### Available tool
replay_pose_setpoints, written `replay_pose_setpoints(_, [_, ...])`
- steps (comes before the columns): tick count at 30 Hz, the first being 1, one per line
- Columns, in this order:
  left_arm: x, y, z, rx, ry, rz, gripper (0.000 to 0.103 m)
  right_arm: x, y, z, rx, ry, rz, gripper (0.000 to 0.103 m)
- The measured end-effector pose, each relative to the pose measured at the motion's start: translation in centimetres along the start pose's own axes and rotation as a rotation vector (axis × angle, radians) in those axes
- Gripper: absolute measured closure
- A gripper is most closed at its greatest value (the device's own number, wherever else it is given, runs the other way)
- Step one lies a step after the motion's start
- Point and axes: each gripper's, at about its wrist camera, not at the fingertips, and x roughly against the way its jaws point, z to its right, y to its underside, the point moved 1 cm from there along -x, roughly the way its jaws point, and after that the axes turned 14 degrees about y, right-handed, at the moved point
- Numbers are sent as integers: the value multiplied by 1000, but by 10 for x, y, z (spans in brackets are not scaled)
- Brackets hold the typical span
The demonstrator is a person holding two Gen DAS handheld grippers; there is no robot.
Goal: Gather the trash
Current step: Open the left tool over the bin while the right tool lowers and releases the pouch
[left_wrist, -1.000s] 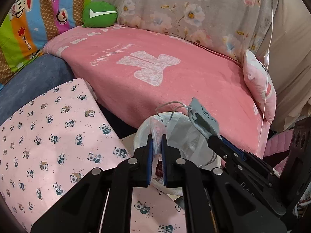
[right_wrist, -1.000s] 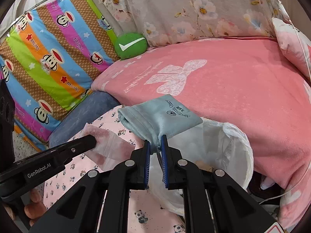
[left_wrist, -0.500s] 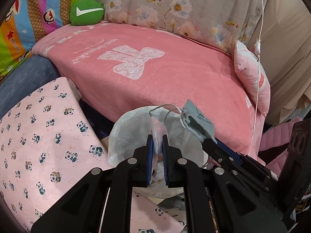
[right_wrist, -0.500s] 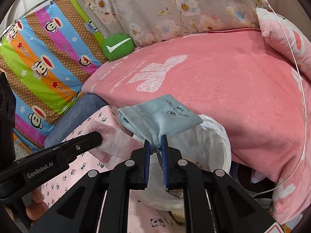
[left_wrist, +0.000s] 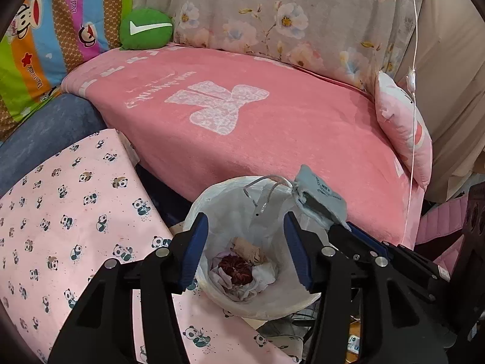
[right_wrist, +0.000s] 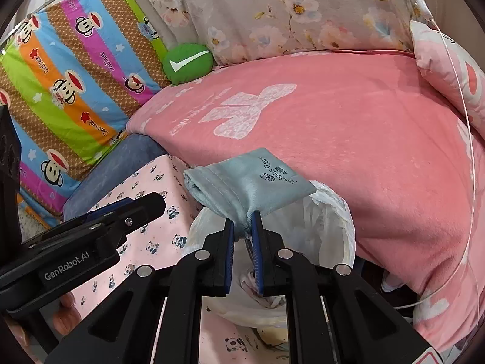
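My left gripper [left_wrist: 245,221] hovers over a round bin lined with a white bag [left_wrist: 212,206]; its jaws are opening and nothing is between them. Crumpled wrappers and a reddish lump [left_wrist: 239,270] lie at the bottom of the bin. My right gripper [right_wrist: 242,227] is shut on the corner of a light blue cloth pouch [right_wrist: 242,179], which it holds above the rim of the bin [right_wrist: 333,212]. In the left wrist view the pouch [left_wrist: 321,191] and the right gripper [left_wrist: 336,224] sit at the bin's right rim. In the right wrist view the left gripper [right_wrist: 142,204] shows at left.
A pink blanket [left_wrist: 272,121] covers the couch behind the bin. A pink panda-print cloth [left_wrist: 60,212] lies to the left. A green cushion [left_wrist: 145,28], a pink pillow [left_wrist: 403,133] and a thin white cable [left_wrist: 413,91] are further back.
The left jaws, shut on a clear bag with reddish contents, have spread apart and the bag is gone from between them. The right gripper still pinches the blue pouch.
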Motion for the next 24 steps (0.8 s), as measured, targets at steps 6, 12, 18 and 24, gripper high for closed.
replay_pose_setpoints(6, [3, 2, -11, 14, -23, 8, 50, -3, 1, -7, 13, -9, -6, 91])
replay_pose_setpoints(12, [9, 11, -27, 44, -62, 20, 42, -4, 6, -15, 40, -7, -16, 91])
replay_pose_setpoints(18, [17, 25, -45, 82, -105, 25, 36, -5, 13, -24, 69, -5, -34, 91])
replay_pose_setpoints(24, [22, 35, -56, 88, -150, 24, 32, -11, 18, -32, 94, 0, -49, 91])
